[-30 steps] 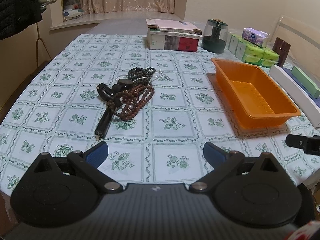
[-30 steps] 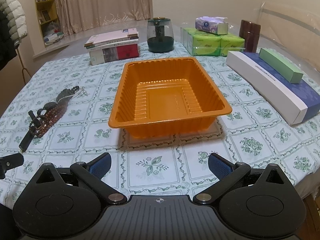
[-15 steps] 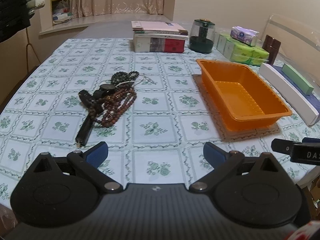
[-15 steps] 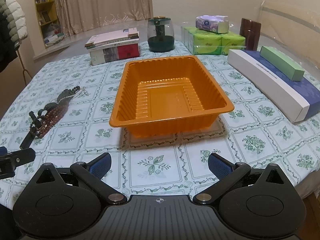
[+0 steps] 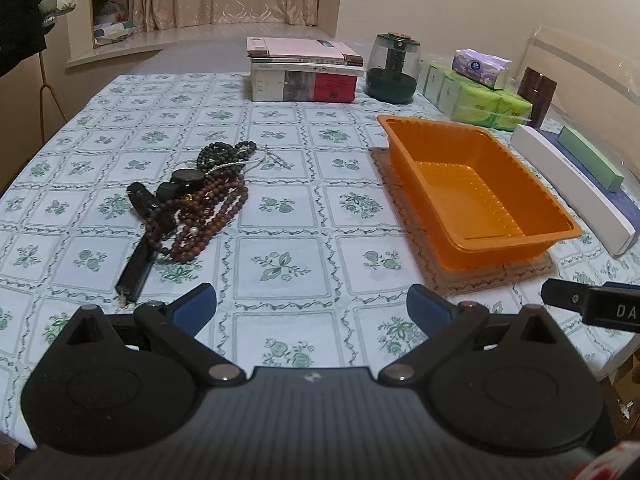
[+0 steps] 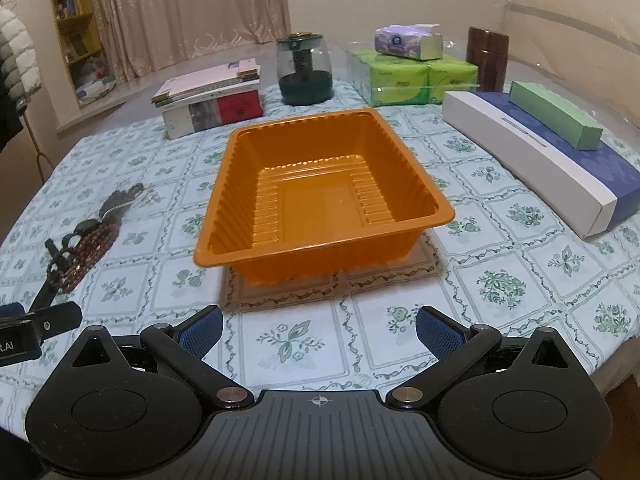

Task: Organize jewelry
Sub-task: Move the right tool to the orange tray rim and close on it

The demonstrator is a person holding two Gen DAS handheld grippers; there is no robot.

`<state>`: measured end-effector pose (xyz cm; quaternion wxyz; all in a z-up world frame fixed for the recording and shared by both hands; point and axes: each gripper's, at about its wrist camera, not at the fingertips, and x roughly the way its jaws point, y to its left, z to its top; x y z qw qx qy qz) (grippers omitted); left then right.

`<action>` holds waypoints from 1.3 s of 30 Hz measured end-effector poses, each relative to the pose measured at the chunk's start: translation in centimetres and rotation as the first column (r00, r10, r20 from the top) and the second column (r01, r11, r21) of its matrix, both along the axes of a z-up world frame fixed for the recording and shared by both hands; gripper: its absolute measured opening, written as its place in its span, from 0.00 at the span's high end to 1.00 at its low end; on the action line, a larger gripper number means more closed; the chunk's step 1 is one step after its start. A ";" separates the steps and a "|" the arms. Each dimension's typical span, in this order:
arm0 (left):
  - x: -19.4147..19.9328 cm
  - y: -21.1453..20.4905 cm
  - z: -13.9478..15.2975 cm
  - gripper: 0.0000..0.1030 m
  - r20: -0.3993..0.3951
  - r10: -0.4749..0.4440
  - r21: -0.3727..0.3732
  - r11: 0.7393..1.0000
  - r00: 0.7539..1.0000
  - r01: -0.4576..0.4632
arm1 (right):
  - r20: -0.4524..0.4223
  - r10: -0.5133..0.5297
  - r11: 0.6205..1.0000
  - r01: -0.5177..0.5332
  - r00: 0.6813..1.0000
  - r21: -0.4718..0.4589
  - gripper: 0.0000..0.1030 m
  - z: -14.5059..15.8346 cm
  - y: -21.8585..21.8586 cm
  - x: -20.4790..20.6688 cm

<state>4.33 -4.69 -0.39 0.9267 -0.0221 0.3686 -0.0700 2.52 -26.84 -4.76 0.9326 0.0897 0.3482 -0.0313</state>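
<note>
A pile of jewelry lies on the patterned tablecloth: brown bead strands [image 5: 212, 216], dark green beads [image 5: 224, 152], a thin silver chain [image 5: 256, 162] and a black watch [image 5: 160, 208]. The pile also shows at the left in the right wrist view [image 6: 86, 240]. An empty orange tray [image 5: 476, 192] stands to its right, in front of my right gripper [image 6: 318, 326]. My left gripper [image 5: 310, 304] is open and empty, a short way in front of the pile and to its right. My right gripper is open and empty, just before the tray's near rim [image 6: 320, 250].
A stack of books [image 5: 304, 70], a dark green jar [image 5: 394, 68], green tissue packs [image 5: 476, 96], a brown canister [image 5: 536, 94] and a long white-and-blue box [image 5: 576, 184] with a green box on it line the far and right sides. The table edge is close below both grippers.
The left gripper has pulled back and turned right, so the pile sits further left and farther off. The right gripper has shifted slightly; the tray looks a little nearer.
</note>
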 end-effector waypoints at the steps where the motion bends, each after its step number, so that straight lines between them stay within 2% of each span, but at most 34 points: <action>1: 0.2 -0.1 -0.1 0.02 0.000 -0.002 -0.002 1.000 1.000 0.002 | 0.003 -0.009 1.000 0.009 1.000 0.007 0.01 0.0 -0.3 0.1; 6: 1.3 -0.2 0.0 0.02 0.006 0.000 -0.027 1.000 1.000 0.000 | 0.075 -0.087 0.994 0.081 0.993 0.072 0.01 0.6 -2.8 -0.2; 11: 2.4 0.1 0.6 0.03 0.027 -0.008 -0.063 0.998 1.000 0.010 | 0.192 -0.186 0.976 0.159 0.964 0.147 0.01 2.1 -7.0 -0.6; 14: 3.0 0.3 0.8 0.04 0.036 0.003 -0.086 0.996 0.999 0.000 | 0.199 -0.215 0.971 0.187 0.956 0.151 0.02 2.2 -9.5 1.0; 15: 3.2 0.3 0.8 0.04 0.036 0.008 -0.091 0.996 0.999 -0.005 | 0.202 -0.219 0.969 0.189 0.955 0.158 0.12 2.2 -10.2 1.6; 17: 3.5 0.4 0.7 0.04 0.039 0.013 -0.098 0.995 0.999 -0.010 | 0.192 -0.213 0.969 0.182 0.958 0.167 0.23 1.9 -11.4 2.9; 20: 3.7 0.5 0.4 0.04 0.054 0.021 -0.102 0.995 0.998 -0.015 | 0.168 -0.192 0.972 0.163 0.967 0.172 0.26 1.0 -12.4 4.9; 22: 3.9 0.4 0.1 0.04 0.065 0.026 -0.088 0.996 0.998 -0.020 | 0.160 -0.173 0.976 0.147 0.972 0.163 0.32 0.4 -12.8 5.8; 27: 4.3 0.3 -0.5 0.05 0.091 0.039 -0.069 0.997 0.995 -0.033 | 0.121 -0.159 0.972 0.134 0.980 0.195 0.56 -1.8 -13.6 8.0; 30: 4.3 0.3 -0.7 0.09 0.128 0.020 -0.046 0.999 0.992 -0.015 | 0.101 -0.158 0.966 0.132 0.982 0.223 0.61 -2.8 -13.8 8.9; 35: 5.1 0.5 -0.8 0.09 0.125 0.019 -0.051 0.999 0.992 -0.012 | 0.074 -0.157 0.952 0.131 0.985 0.275 0.71 -4.0 -13.9 10.2; 38: 5.4 0.4 -1.0 0.09 0.120 0.012 -0.053 0.999 0.993 -0.006 | 0.053 -0.162 0.945 0.140 0.985 0.294 0.85 -4.5 -13.9 10.7; 39: 5.5 0.4 -1.1 0.09 0.116 0.009 -0.056 0.998 0.993 -0.003 | 0.051 -0.165 0.943 0.142 0.985 0.300 0.87 -4.5 -14.0 10.7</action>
